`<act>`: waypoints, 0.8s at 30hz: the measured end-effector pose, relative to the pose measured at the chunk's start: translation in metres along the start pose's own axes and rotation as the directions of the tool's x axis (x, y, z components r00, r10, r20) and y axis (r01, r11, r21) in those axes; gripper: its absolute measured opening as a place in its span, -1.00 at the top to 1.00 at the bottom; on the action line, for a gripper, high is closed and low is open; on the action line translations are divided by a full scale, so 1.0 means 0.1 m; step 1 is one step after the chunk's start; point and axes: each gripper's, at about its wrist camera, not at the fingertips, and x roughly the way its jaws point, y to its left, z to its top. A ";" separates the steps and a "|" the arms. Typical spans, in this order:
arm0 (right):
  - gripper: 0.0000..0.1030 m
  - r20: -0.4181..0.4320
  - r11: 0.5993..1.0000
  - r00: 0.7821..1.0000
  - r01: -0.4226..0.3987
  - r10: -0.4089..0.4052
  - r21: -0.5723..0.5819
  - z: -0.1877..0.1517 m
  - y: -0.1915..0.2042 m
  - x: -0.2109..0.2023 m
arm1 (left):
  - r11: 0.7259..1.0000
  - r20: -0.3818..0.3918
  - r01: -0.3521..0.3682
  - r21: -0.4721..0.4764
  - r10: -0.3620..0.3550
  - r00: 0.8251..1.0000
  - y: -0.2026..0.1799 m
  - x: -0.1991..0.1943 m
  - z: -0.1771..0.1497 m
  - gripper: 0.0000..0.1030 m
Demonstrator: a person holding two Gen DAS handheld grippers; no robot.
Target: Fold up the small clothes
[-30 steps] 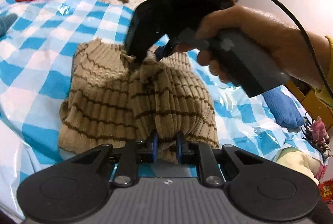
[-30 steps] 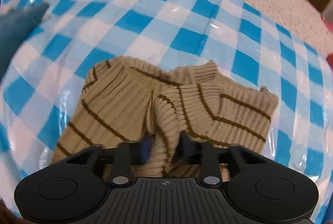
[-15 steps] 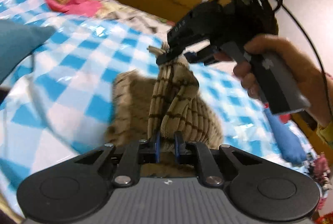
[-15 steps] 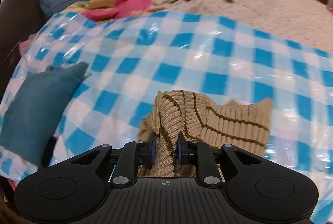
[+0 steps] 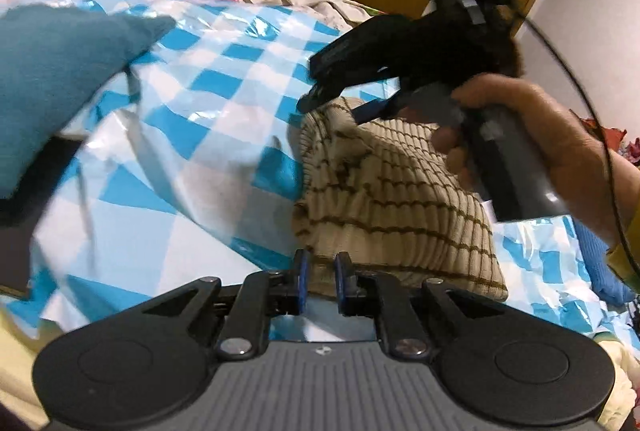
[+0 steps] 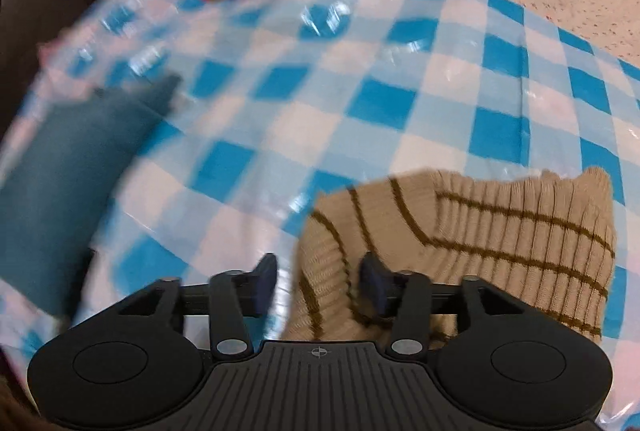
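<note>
The fold is being laid down on the blue-and-white checked sheet (image 6: 384,99): the left gripper (image 5: 319,281) is clamped narrow on the near hem of the tan striped knit garment (image 5: 400,199) and, in my judgement, should hold until the turned layer lies flat with edges aligned. The right gripper (image 6: 318,281) has just been opening; its jaws stand wide, the garment's folded edge loose between them, unpinched.

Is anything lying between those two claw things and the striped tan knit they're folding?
Nothing visible. The left gripper is shut on the sweater edge. The right gripper has just been opening, with sweater fabric between its fingers. The teal cloth lies well aside.
</note>
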 end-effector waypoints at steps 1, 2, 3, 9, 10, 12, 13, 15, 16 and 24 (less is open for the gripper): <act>-0.07 0.020 1.000 1.000 -0.024 0.024 0.010 0.02 -0.02 -0.08 | 1.000 0.011 -0.016 0.013 0.015 1.000 -0.01 -0.05 0.02 0.53; -0.08 0.050 0.999 0.998 -0.046 0.045 0.022 0.03 -0.05 -0.21 | 0.999 0.021 -0.025 0.023 0.025 0.999 -0.02 -0.10 0.04 0.54; -0.09 0.072 0.998 0.996 -0.061 0.059 0.028 0.06 -0.08 -0.30 | 0.999 0.035 -0.034 0.035 0.033 0.999 -0.04 -0.15 0.06 0.54; -0.20 0.166 0.998 0.984 -0.068 0.063 0.021 -0.10 -0.45 -0.86 | 0.992 0.114 0.040 0.117 -0.053 0.992 -0.34 -0.29 0.26 0.54; -0.20 0.166 0.999 0.986 -0.038 0.035 0.017 -0.15 -0.50 -0.89 | 0.989 0.120 0.066 0.136 -0.082 0.989 -0.43 -0.25 0.29 0.54; -0.20 0.164 1.000 0.986 -0.002 -0.001 0.019 -0.29 -0.65 -0.91 | 0.978 0.126 0.117 0.173 -0.140 0.982 -0.57 -0.09 0.36 0.54; -0.20 0.155 0.999 0.988 -0.005 -0.001 0.037 -0.37 -0.74 -0.89 | 0.976 0.127 0.129 0.178 -0.152 0.980 -0.60 -0.01 0.39 0.54; -0.20 0.117 0.996 0.993 -0.026 0.016 0.082 -0.54 -0.91 -0.83 | 0.978 0.093 0.103 0.180 -0.121 0.988 -0.60 0.23 0.43 0.54; -0.20 0.105 0.995 0.994 -0.035 0.025 0.093 -0.64 -0.97 -0.81 | 0.983 0.055 0.059 0.175 -0.070 0.996 -0.56 0.37 0.43 0.54; -0.23 0.116 0.987 0.991 -0.075 0.058 0.141 -0.99 -1.26 -0.81 | 0.958 -0.062 -0.121 0.261 0.142 0.988 -0.44 0.58 0.23 0.60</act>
